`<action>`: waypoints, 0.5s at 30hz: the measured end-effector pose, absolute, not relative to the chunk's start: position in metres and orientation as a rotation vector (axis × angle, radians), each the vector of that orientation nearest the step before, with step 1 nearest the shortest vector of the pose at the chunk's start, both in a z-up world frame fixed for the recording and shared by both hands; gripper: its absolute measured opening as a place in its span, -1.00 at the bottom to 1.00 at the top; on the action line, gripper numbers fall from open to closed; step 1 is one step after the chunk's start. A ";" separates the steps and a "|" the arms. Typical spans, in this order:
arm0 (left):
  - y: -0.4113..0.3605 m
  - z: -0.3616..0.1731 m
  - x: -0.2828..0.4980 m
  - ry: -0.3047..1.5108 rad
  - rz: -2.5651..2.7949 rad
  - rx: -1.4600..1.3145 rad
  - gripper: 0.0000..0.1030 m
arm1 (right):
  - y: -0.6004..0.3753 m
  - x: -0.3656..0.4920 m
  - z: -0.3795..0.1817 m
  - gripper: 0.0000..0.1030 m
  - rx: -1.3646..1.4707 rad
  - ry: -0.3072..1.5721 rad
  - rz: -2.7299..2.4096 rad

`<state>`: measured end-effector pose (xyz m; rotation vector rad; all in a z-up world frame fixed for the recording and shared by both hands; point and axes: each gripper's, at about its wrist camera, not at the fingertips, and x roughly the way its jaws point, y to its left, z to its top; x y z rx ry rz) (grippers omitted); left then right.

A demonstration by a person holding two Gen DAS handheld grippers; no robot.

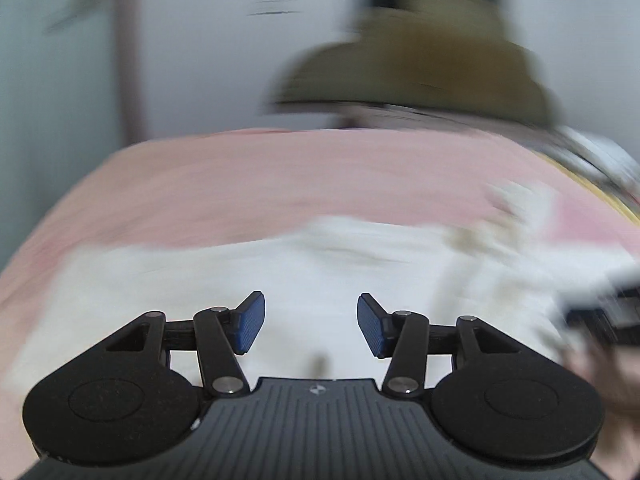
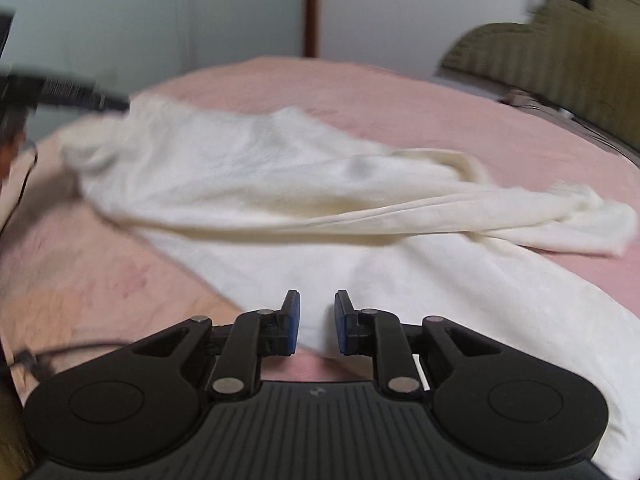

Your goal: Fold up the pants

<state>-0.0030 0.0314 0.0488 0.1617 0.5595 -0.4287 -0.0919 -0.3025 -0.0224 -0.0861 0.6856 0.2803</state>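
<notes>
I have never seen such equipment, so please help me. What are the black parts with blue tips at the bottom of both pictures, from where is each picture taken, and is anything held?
A person holds one two-finger gripper in each hand, and each carries a camera looking along its fingers. The blurred picture comes from the left gripper, the sharper one from the right gripper. The blue tips are the finger pads. Cream-white pants lie rumpled on a pink cover. Both grippers are open with nothing between the pads, the left wider. An olive-brown chair stands behind.
</notes>
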 end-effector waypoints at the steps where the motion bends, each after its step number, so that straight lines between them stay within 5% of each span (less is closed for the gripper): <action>1: 0.013 0.046 -0.010 0.541 -0.490 0.209 0.07 | -0.311 -0.090 -0.020 -0.65 -0.070 0.676 0.229; 9: -0.073 0.008 -0.048 0.422 -0.751 0.518 0.06 | -0.320 -0.073 -0.009 -0.63 -0.014 0.609 0.206; 15: -0.102 -0.018 -0.033 0.440 -0.738 0.599 -0.08 | -0.286 -0.068 -0.016 -0.16 -0.467 0.539 0.165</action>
